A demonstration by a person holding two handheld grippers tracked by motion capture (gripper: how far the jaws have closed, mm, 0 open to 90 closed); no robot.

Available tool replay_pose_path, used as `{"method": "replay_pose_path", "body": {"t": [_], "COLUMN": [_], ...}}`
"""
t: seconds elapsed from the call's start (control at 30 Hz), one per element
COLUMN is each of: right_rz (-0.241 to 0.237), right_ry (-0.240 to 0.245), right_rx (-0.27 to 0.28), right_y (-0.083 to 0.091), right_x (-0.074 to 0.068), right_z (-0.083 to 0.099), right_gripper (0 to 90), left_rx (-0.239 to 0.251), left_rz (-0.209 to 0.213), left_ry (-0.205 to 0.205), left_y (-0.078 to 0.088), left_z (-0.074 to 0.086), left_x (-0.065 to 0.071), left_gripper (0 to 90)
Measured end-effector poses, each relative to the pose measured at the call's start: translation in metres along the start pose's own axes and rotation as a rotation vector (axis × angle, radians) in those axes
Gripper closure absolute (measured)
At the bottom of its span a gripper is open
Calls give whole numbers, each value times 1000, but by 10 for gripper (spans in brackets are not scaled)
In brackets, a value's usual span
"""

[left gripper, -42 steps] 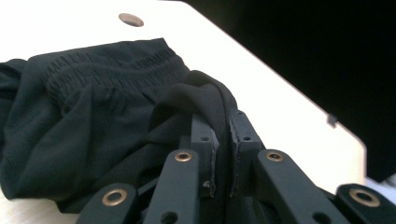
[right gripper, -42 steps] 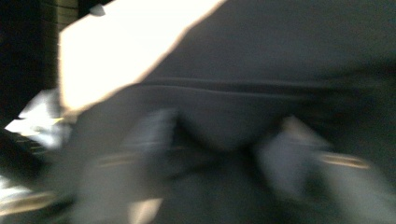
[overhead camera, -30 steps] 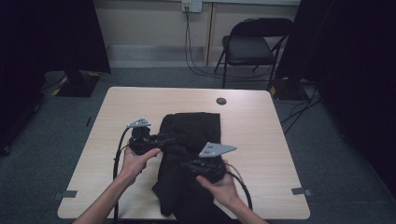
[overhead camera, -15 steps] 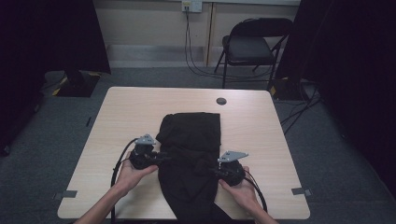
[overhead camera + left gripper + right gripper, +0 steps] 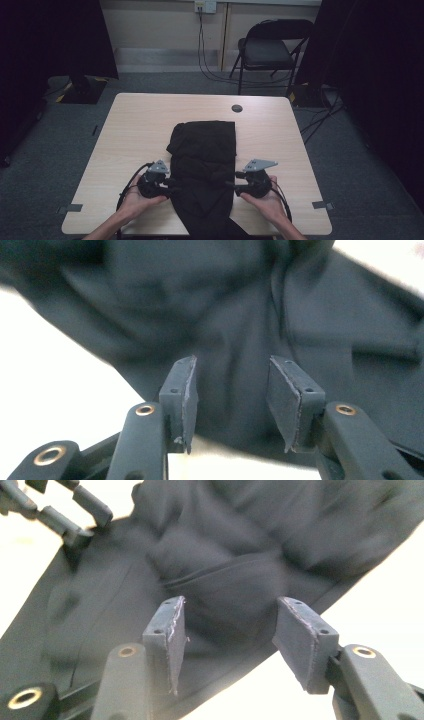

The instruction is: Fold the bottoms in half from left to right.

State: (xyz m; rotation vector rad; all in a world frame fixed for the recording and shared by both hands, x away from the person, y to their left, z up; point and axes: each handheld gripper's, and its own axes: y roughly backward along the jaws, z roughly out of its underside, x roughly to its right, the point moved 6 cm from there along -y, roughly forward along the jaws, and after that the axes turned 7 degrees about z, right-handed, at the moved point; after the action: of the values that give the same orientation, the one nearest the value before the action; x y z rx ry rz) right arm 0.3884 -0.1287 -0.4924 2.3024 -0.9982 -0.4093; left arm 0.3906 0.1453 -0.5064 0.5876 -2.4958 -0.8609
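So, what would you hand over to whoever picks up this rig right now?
Left tongs: open at the left edge of the black garment, jaws just opening, nothing pinched.
Right tongs: open at its right edge, jaws just opening, cloth released.
Garment lies lengthwise mid-table, near end hanging over the front edge, upper part folded but rumpled.
Done: a rough lengthwise fold, it seems.
Left: probably smooth it and fold the near end up.

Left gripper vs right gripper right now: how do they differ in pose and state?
The left gripper sits at the black garment's left edge; the right gripper sits at its right edge, each pointing inward. The right gripper's grey plate looks larger and flatter toward the camera than the left's. The right gripper's jaws stand slightly wider. Shared: both jaws have just been opening, pads apart over cloth, nothing pinched; both rest low at the table.
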Motion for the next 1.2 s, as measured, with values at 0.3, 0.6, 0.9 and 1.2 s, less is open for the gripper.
{"method": "replay_pose_path", "body": {"t": [0.3, 0.6, 0.9, 1.2], "right_rz": [69, 123, 163, 140], "right_ry": [-36, -112, -103, -90], "right_rx": [56, -27, 65, 298], "right_y": [-52, -114, -106, -18], "right_x": [44, 74, 71, 72], "right_z": [-53, -46, -68, -162], "right_gripper": [465, 350, 765, 787], "left_rx": [181, 87, 151, 395], "left_rz": [-114, -130, -141, -106], "left_ry": [108, 130, 61, -66], "left_y": [1, -46, -33, 59], "left_z": [-64, -62, -84, -168], "left_x": [-71, -99, -90, -43], "left_gripper": [559, 470, 865, 866]}}
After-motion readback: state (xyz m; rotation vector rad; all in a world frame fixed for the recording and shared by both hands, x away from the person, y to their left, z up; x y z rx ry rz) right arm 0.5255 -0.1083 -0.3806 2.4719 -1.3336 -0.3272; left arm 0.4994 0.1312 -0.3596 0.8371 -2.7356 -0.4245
